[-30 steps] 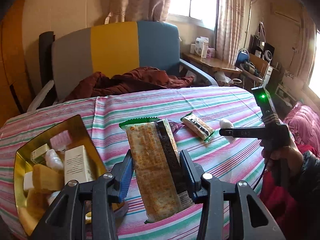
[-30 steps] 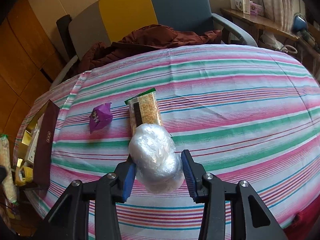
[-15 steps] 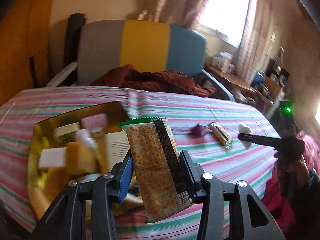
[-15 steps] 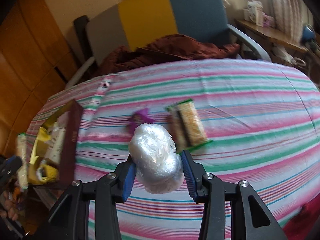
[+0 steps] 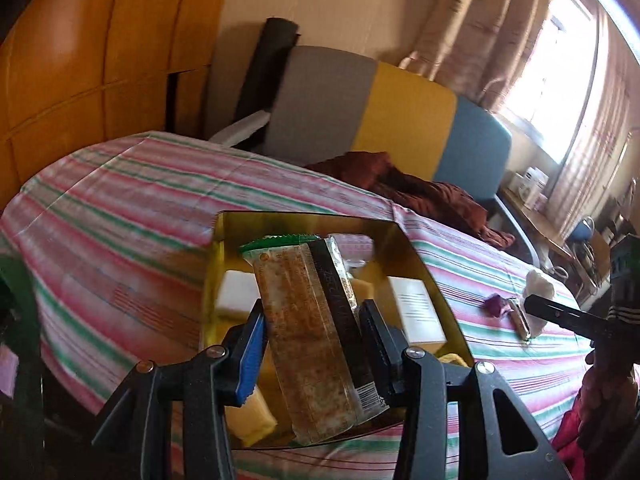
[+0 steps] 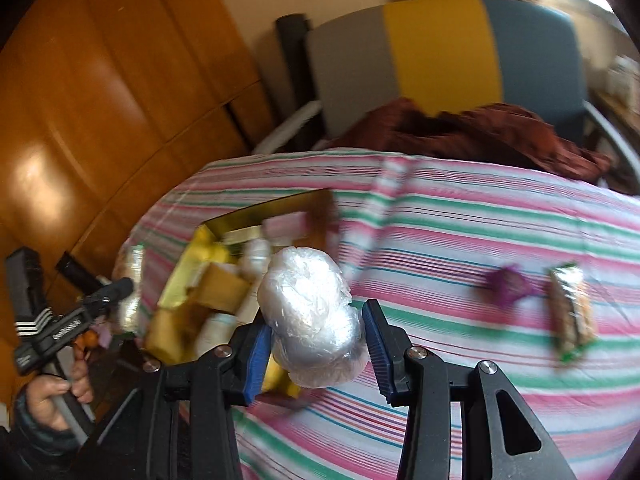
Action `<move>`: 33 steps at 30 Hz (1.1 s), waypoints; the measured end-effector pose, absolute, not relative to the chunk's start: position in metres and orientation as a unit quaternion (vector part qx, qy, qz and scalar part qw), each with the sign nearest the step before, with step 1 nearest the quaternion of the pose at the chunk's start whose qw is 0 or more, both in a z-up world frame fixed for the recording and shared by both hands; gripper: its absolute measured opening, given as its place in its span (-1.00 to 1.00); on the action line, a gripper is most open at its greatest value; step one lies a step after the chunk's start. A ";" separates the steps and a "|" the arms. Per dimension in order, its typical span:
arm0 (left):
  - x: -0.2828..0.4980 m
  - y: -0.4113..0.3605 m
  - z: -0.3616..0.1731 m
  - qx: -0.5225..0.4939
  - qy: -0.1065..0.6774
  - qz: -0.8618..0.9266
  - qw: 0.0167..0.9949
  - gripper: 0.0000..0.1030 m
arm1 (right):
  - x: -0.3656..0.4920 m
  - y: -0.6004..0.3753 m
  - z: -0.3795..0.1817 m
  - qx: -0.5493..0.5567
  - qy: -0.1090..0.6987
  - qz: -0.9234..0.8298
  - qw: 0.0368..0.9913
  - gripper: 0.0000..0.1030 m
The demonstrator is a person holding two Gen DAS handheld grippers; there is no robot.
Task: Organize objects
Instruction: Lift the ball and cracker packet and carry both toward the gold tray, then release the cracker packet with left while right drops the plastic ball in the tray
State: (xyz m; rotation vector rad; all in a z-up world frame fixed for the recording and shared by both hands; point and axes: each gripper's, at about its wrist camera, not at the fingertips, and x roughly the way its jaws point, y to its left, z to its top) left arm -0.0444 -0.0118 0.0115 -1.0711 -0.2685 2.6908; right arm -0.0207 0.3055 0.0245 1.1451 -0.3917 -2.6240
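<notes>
Left wrist view shows the left gripper (image 5: pixel 310 344) clamped on 1 long cracker packet (image 5: pixel 316 336), its jaws only as far apart as the packet is wide; the packet stands tilted above the gold tray (image 5: pixel 416 256). That packet hides much of the tray's contents, so only about 4 boxes and blocks can be counted, 1 of them a white box (image 5: pixel 418 314) at the right side. At the far right, the right gripper (image 5: pixel 532 306) is cut off by the frame edge.

Right wrist view has the right gripper (image 6: pixel 314 338) closed around 1 white plastic-wrapped bundle (image 6: pixel 314 316), both pads pressing its sides, held over the striped tablecloth (image 6: pixel 460 248) just right of the tray (image 6: pixel 264 210). Motion blur smears the tray's contents there, and they cannot be counted. Lying on the cloth, well right of the tray, are 1 purple wrapper (image 6: pixel 510 286) and 1 second cracker packet (image 6: pixel 570 312) beside each other. At the left edge, a hand (image 6: pixel 52 396) grips the left gripper's handle. Behind the table stands 1 chair (image 6: pixel 440 56) with what looks like a dark red garment (image 6: pixel 472 132) heaped on it.
</notes>
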 end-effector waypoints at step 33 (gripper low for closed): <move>-0.154 0.038 0.016 -0.405 -0.165 0.876 0.204 -0.11 | -0.092 0.235 -0.002 0.425 -0.144 -0.883 0.134 -0.14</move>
